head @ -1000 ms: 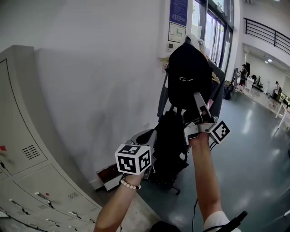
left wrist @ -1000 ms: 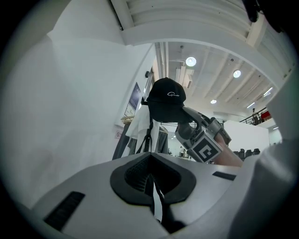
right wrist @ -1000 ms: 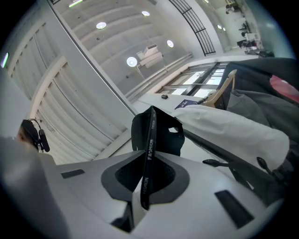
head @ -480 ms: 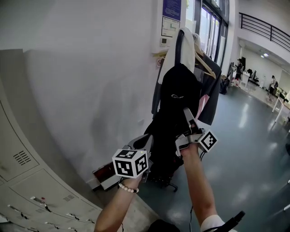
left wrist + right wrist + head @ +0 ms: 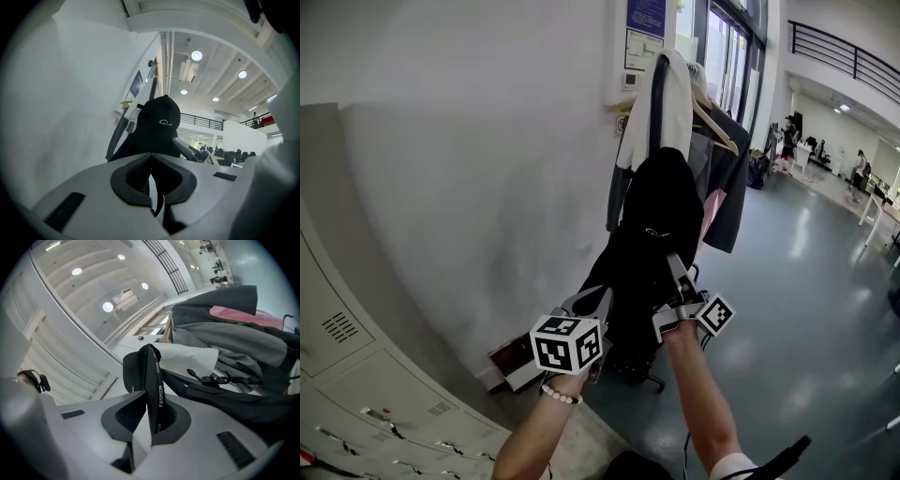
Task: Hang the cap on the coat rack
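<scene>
At the far left of the head view, the grey lockers and the bare wall play no part in the work. Next rightward, the left claw is clenched with nothing between its jaws. It points level toward the cap from below and takes no load.

The cap, black with a small white emblem on the crown, hangs in the air in front of the coat rack, well below its top. Whether it brushes the garments behind cannot be told. The right claw, tilted upward, is clenched on the cap's rear strap and carries the whole weight by that narrow band.

Assessment: the cap is not yet hung. The top of the rack is crowded. A white garment drapes over it, with a wooden hanger and grey jackets to the right. No free peg shows from here, so one should be found first.

Recommended: raise the cap above the chosen peg and bring the strap loop or crown squarely over it. Lower until the peg bears the weight, and only then release. The idle left claw could steady the brim or hold the white garment aside.

Risk: held by the strap alone, the cap can swing and twist, so a slow approach is advised.
</scene>
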A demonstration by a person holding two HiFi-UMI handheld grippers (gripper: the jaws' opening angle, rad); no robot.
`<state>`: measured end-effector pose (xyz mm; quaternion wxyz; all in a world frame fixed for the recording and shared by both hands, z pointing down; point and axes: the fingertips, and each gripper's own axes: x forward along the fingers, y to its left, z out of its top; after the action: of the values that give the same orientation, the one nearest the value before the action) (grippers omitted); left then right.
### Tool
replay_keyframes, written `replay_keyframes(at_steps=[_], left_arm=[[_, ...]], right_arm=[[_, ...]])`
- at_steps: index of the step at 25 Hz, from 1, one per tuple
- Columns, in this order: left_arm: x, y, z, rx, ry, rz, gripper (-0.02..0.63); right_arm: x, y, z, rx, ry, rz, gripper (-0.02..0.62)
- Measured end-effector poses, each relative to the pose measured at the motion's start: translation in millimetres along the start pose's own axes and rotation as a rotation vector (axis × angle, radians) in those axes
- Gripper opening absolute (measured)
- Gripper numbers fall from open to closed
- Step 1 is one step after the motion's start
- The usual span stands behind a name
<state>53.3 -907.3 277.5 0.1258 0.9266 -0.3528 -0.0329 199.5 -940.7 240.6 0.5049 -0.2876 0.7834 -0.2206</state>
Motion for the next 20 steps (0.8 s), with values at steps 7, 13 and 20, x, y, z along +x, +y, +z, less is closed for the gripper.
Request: replay_keyframes(at_steps=[7, 13, 20], left_arm=[[-5, 5, -8, -0.012, 0.01, 0.008, 0.003], [-7, 3, -9, -0.016, 0.01, 0.006, 0.003], [-8, -4, -22, -0.02, 0.033, -0.005, 0.003]], right_arm=[[-21, -23, -3, -0.002, -0.034, -0.042, 0.026], [-22, -28, -5, -0.068, -0.032, -0.128, 0.086], [-33, -51, -9, -0.093, 0.016, -0.278, 0.211]])
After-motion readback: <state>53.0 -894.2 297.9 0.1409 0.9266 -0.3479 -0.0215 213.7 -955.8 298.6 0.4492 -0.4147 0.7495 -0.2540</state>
